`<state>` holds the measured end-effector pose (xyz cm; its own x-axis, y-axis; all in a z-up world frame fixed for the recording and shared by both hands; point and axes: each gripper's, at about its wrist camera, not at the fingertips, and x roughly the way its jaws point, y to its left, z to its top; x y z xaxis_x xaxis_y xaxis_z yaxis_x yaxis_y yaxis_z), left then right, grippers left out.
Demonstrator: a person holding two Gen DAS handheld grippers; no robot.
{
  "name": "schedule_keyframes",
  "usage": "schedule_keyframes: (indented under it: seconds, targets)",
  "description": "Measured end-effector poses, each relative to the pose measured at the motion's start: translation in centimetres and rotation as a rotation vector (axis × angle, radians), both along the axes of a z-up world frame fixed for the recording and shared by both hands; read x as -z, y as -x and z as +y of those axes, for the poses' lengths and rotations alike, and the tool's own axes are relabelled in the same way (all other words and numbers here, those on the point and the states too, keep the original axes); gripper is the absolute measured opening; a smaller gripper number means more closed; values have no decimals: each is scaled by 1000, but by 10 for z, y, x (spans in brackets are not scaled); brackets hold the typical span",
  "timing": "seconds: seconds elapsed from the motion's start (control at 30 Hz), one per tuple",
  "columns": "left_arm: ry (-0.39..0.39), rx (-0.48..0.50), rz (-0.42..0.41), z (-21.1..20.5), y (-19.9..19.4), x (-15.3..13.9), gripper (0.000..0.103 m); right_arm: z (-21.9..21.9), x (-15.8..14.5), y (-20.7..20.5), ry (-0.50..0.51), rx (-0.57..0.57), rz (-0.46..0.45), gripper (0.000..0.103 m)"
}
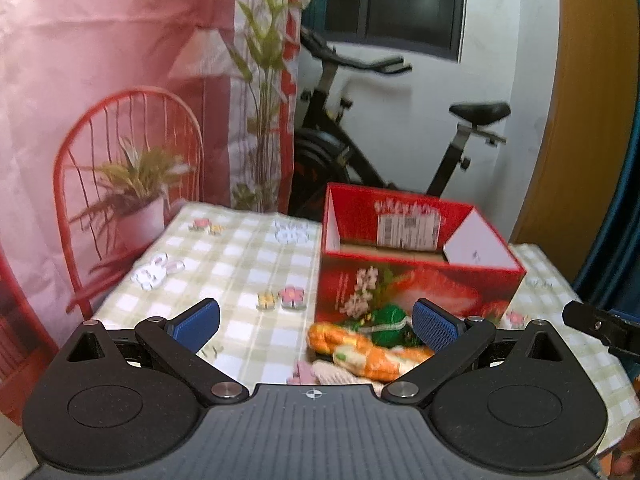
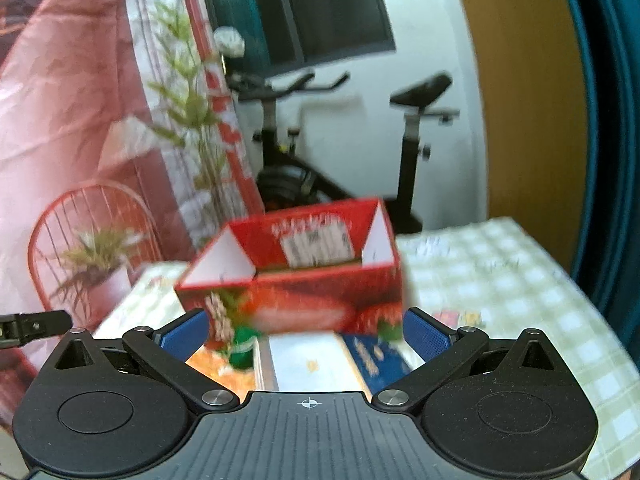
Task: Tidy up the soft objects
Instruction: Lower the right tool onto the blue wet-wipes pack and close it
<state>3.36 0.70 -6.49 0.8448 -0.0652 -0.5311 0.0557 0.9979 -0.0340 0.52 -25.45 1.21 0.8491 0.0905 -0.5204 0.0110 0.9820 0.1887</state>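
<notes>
- Red cardboard box [image 1: 416, 268] beyond both sets of fingers looks empty.
- Orange-and-green plush carrot [image 1: 360, 346] lies loose between wide-open left gripper [image 1: 316, 322].
- Right gripper [image 2: 306, 334] spread, empty; sorting seems barely begun.

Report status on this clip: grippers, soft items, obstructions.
Left gripper open, empty. Right gripper open, empty. Orange soft toy on the tablecloth before the open red box. Nothing blocking.

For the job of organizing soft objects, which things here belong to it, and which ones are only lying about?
Belong to the job:
- orange soft toy
- green soft toy
- pale knitted piece
- open red box
- left gripper, open
- right gripper, open

Only lying about:
- book, in front of the box
- checked tablecloth
- exercise bike
- red chair
</notes>
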Motion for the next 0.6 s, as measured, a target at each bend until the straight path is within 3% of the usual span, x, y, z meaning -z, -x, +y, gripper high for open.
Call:
schedule_keyframes:
  seconds: [0.13, 0.27, 0.4, 0.6]
  targets:
    - [-29, 15, 53, -6, -17, 18, 103, 1, 25, -14, 117, 31, 93, 103]
    - [-57, 38, 103, -14, -36, 31, 103, -10, 46, -25, 91, 27, 137, 103]
    - [-35, 67, 139, -21, -55, 37, 102, -21, 61, -38, 100, 8, 155, 102]
    - [23, 117, 209, -36, -84, 50, 91, -42, 82, -58, 66, -28, 203, 84]
